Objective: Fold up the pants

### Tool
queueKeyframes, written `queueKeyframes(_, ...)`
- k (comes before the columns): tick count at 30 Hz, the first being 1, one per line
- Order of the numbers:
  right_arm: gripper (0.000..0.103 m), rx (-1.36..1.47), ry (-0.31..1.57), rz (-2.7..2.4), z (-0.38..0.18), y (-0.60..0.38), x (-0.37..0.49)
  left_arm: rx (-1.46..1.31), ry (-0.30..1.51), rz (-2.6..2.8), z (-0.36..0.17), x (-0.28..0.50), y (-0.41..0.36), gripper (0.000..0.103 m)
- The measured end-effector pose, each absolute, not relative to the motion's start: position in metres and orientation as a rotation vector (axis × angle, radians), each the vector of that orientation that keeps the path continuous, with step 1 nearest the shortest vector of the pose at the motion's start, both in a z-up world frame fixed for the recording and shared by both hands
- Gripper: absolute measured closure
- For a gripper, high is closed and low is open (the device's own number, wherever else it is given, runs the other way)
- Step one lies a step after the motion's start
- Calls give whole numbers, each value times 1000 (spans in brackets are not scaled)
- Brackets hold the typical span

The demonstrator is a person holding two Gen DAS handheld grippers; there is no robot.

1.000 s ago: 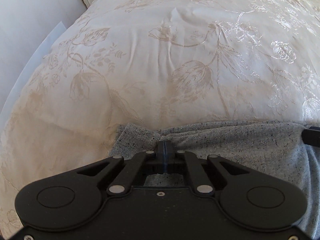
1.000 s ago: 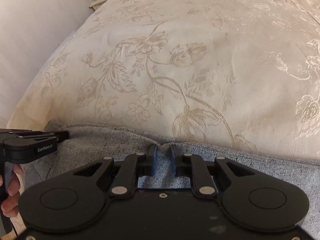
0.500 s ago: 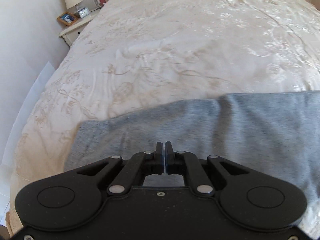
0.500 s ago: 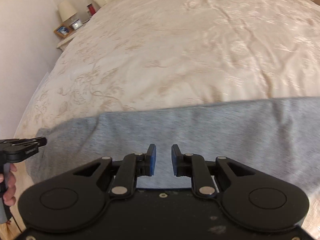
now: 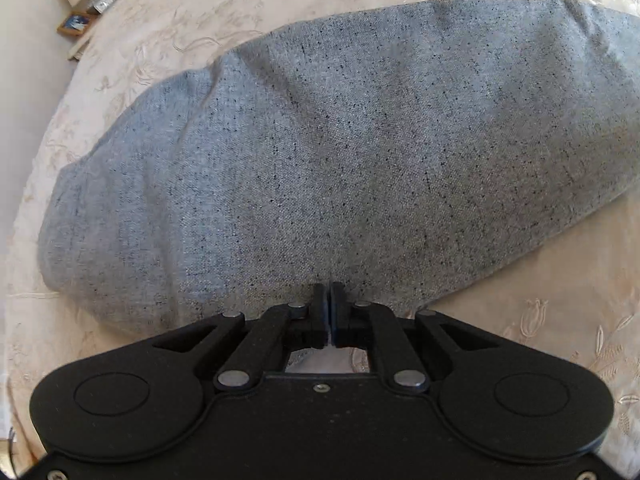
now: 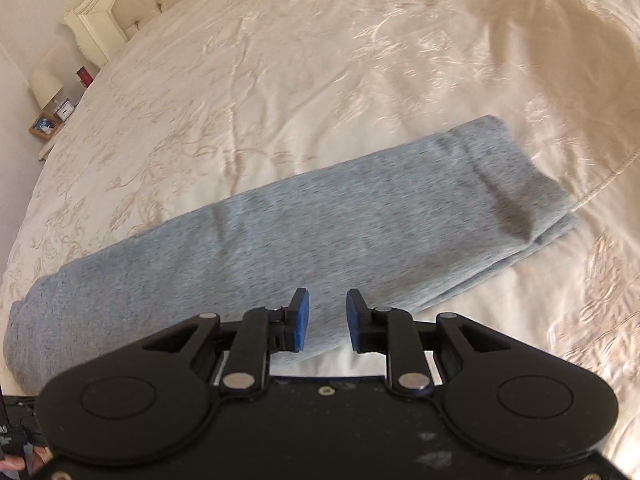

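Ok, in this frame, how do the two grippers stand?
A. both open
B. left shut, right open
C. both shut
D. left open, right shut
B: the left gripper has its fingers pressed together at the near edge of the pants, while the right gripper shows a clear gap between its blue pads.

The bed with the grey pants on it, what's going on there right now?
A person with a gripper in each hand is folding grey pants on a cream bedspread. The pants lie as a long folded strip across the bed. The left gripper is shut at the near edge of the fabric; whether it pinches any cloth is unclear. The right gripper is open above the near edge, holding nothing.
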State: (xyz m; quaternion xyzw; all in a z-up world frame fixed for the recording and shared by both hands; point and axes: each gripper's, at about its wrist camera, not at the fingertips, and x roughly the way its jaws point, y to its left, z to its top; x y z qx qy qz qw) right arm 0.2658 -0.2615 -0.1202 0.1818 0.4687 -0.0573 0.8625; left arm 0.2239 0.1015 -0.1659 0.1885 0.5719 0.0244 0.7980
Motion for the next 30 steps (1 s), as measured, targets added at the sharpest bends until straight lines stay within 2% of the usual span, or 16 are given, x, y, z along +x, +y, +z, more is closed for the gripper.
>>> queueKeyframes(8, 76, 413, 950, -181, -129, -350, 265, 307, 1197, 223, -124, 222, 70, 90)
queueKeyframes(14, 76, 443, 940, -218, -148, -381, 285, 356, 1214, 169, -119, 218, 25, 90)
queueKeyframes(17, 78, 436, 987, -281, -164, -396, 283, 367, 1223, 145, -119, 216, 10, 90)
queueKeyframes(19, 83, 438, 1005, -330, -173, -407, 274, 359, 1231, 135, -118, 217, 5, 90)
queueKeyframes(21, 78, 481, 1007, -335, -175, -416, 264, 346, 1239, 135, -117, 219, 1, 90)
queueKeyframes(25, 76, 584, 942, -306, -163, -437, 241, 323, 1256, 137, -116, 221, -7, 90)
queueKeyframes(27, 68, 618, 927, -300, -160, -447, 235, 332, 1260, 140, -117, 222, -12, 90)
queueKeyframes(30, 65, 709, 947, -272, -165, -462, 233, 348, 1259, 139, -117, 222, -21, 90)
